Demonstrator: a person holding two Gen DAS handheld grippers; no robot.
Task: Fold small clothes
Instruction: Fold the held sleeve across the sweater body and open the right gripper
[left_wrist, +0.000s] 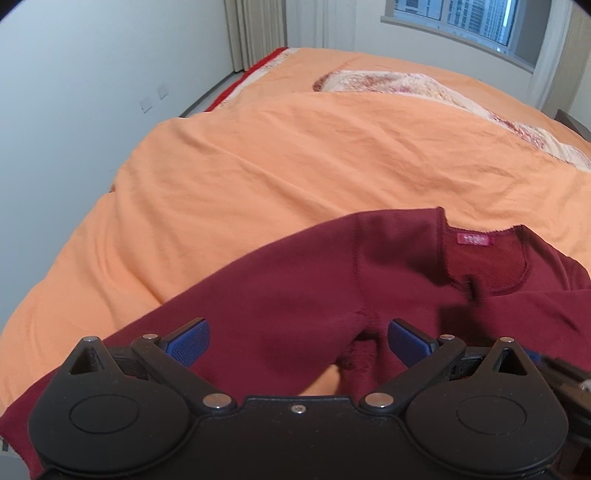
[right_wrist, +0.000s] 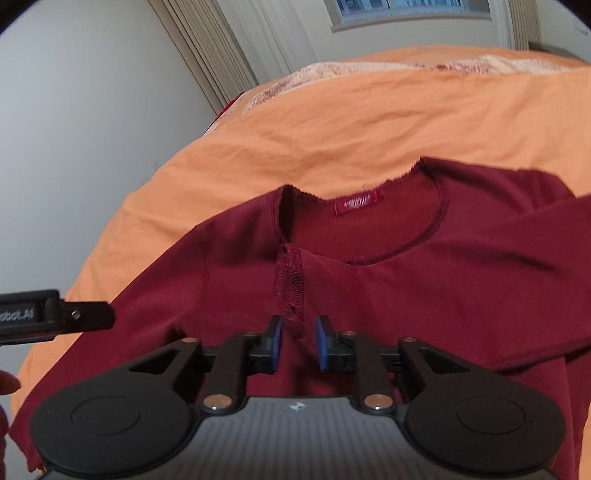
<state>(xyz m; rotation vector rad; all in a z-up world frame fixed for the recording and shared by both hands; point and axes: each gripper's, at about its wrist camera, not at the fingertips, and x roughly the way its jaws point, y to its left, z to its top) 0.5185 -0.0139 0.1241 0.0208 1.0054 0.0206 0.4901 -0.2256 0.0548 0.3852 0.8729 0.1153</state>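
Note:
A maroon long-sleeved shirt (left_wrist: 295, 273) lies spread on the bed, its neckline and pink label (left_wrist: 474, 240) turned to the far side. My left gripper (left_wrist: 297, 341) hovers wide open over the shirt's left side, near the armpit seam, with nothing between its blue pads (left_wrist: 188, 341). In the right wrist view the shirt (right_wrist: 424, 288) fills the middle, label (right_wrist: 358, 205) at the collar. A stitched sleeve cuff (right_wrist: 293, 291) lies folded onto the chest. Its end sits between the pads of my right gripper (right_wrist: 299, 345), which stands narrowly open with small gaps on both sides of the cuff.
The orange bed cover (left_wrist: 295, 158) spreads far beyond the shirt, with a patterned blanket (left_wrist: 388, 83) near the head of the bed. A white wall (left_wrist: 74, 92) runs along the left edge. The left gripper's body (right_wrist: 55, 314) and a fingertip (right_wrist: 7, 384) show at the left.

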